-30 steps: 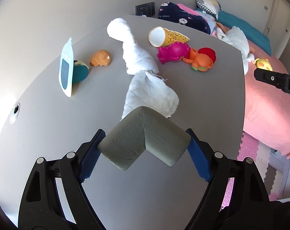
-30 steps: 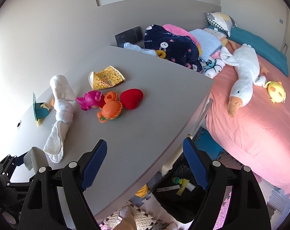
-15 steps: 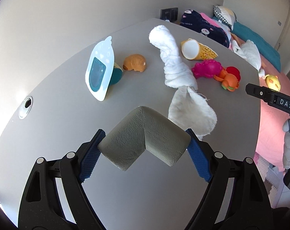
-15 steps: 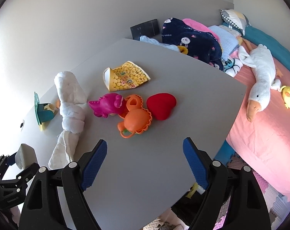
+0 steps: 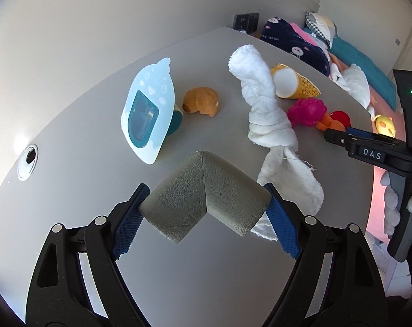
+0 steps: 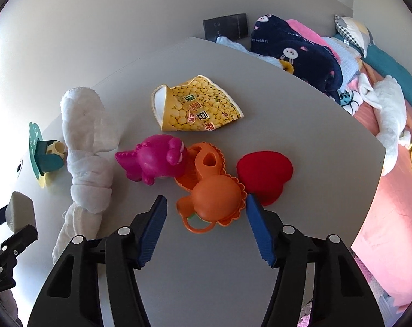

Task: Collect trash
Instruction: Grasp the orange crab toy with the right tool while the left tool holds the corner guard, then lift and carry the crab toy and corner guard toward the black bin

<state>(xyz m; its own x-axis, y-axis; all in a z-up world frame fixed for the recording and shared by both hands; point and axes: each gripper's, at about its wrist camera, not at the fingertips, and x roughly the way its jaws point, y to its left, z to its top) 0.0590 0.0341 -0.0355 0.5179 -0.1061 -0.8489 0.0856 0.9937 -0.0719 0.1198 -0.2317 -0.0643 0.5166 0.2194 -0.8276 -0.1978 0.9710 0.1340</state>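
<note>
The left gripper (image 5: pixel 204 212) is clamping a grey corner guard (image 5: pixel 203 196) (both pads touching). The right gripper (image 6: pixel 206 226) is standing wide apart, gripping nothing, above the orange toy (image 6: pixel 212 193).

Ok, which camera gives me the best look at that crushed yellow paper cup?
The right wrist view: the crushed yellow paper cup lies unobstructed, print readable. In the left wrist view, the cup is farther off, partly hidden behind the white towel.
</note>
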